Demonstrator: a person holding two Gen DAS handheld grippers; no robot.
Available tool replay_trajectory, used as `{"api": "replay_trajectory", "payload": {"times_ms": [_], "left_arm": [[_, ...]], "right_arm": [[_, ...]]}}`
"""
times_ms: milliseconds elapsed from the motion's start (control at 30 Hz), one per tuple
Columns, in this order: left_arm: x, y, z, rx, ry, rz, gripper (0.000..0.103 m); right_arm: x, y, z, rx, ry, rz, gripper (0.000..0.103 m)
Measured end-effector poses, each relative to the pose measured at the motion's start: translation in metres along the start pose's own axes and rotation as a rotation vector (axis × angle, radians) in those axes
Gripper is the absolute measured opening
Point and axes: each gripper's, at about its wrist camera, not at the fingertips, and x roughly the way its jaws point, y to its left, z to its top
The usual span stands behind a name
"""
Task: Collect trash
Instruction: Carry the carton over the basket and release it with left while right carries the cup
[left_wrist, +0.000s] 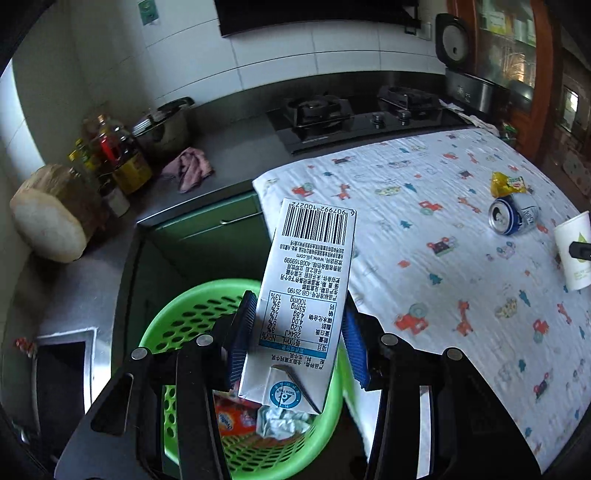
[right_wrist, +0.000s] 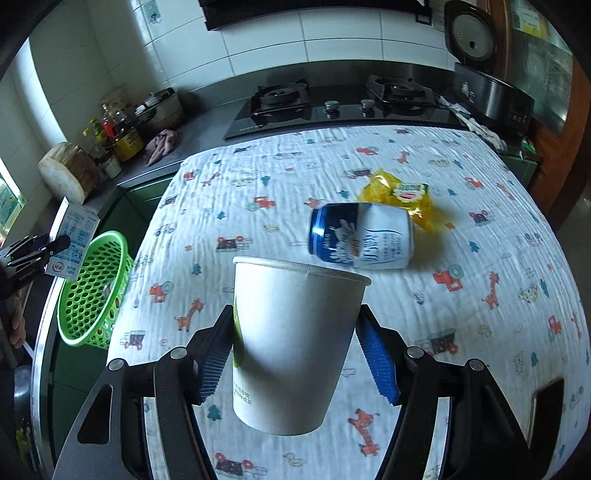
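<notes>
My left gripper (left_wrist: 297, 332) is clamped on a tall white milk carton with a barcode and printed nutrition table (left_wrist: 306, 291), its blue ribbed pads (left_wrist: 242, 332) pressed against both narrow sides. The carton fills the lower centre of the left wrist view, hanging above a round bright-green perforated plastic basket (left_wrist: 192, 314) at the bottom of the frame, where an orange wrapper and crumpled pale paper already lie inside. In the right wrist view the same carton (right_wrist: 74, 243) shows at the left edge, just above the basket (right_wrist: 94, 291).

My right gripper (right_wrist: 299, 354) holds a white paper cup with a green leaf print (right_wrist: 291, 339), gripped at both sides in the lower centre of that frame, its rim pointing away from the camera, raised over the white cloth printed with cartoon animals and trucks (right_wrist: 480, 332).

Above the cup in that frame, a dented blue-and-white drink can (right_wrist: 362, 236) lies on its side on the cloth, touching a crumpled yellow snack wrapper (right_wrist: 402, 195) behind it.
</notes>
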Motion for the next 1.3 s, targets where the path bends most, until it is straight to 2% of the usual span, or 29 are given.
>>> {"api": "replay_trajectory", "payload": {"times_ms": [200, 700, 767, 900, 933, 1300], "left_arm": [[-0.006, 0.04, -0.038, -0.087, 0.049, 0.056, 0.045], [0.025, 0.087, -0.102, -0.269, 0.156, 0.075, 0.047], [0.026, 0.093, -0.107, -0.286, 0.159, 0.076, 0.056], [0.023, 0.101, -0.113, -0.297, 0.156, 0.085, 0.062], [0.022, 0.102, -0.114, -0.301, 0.155, 0.093, 0.067], [-0.007, 0.119, -0.132, -0.365, 0.117, 0.136, 0.076]], "right_arm": [[0.001, 0.05, 0.009, -0.092, -0.008, 0.067, 0.064], [0.001, 0.17, 0.032, -0.277, -0.032, 0.188, 0.064], [0.001, 0.183, 0.035, -0.291, -0.034, 0.202, 0.064], [0.005, 0.206, 0.039, -0.323, -0.033, 0.227, 0.064], [0.006, 0.212, 0.039, -0.332, -0.032, 0.23, 0.064], [0.031, 0.275, 0.048, -0.404, -0.005, 0.292, 0.064]]}}
